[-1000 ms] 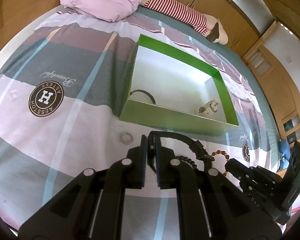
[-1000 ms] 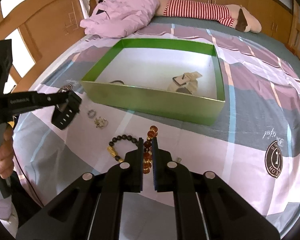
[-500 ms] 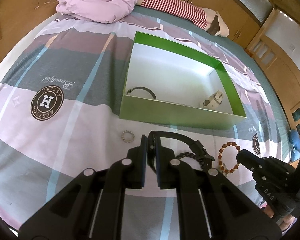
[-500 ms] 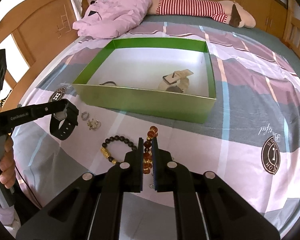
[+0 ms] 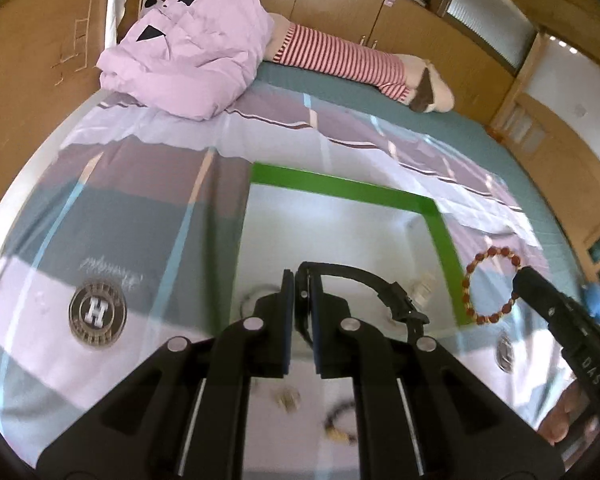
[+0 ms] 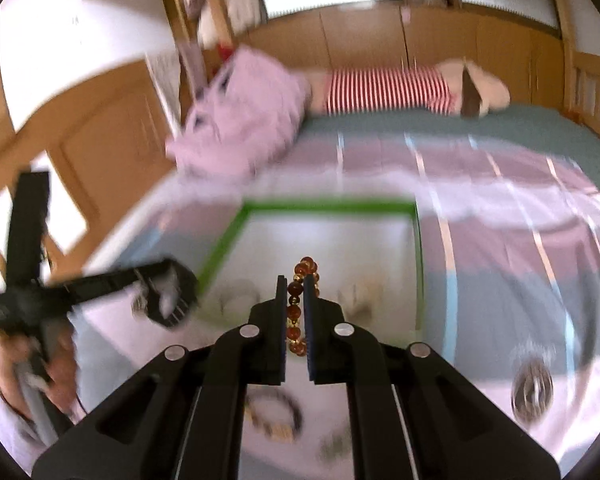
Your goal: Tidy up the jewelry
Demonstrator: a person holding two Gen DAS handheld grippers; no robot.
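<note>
Now we hold a black strap watch [image 5: 364, 288] clenched in our left gripper [image 5: 301, 312] and an amber bead bracelet [image 6: 298, 300] in our right gripper [image 6: 292, 312], both above the green-rimmed white box [image 5: 340, 190] on the bed; we should lower each inside before releasing.

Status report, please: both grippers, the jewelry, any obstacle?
Left gripper shut on black watch. Right gripper shut on amber bead bracelet. Both above green box. Nothing in the way.

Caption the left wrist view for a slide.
Left gripper carries a black watch over the green box; right gripper holds an amber bead bracelet.
</note>
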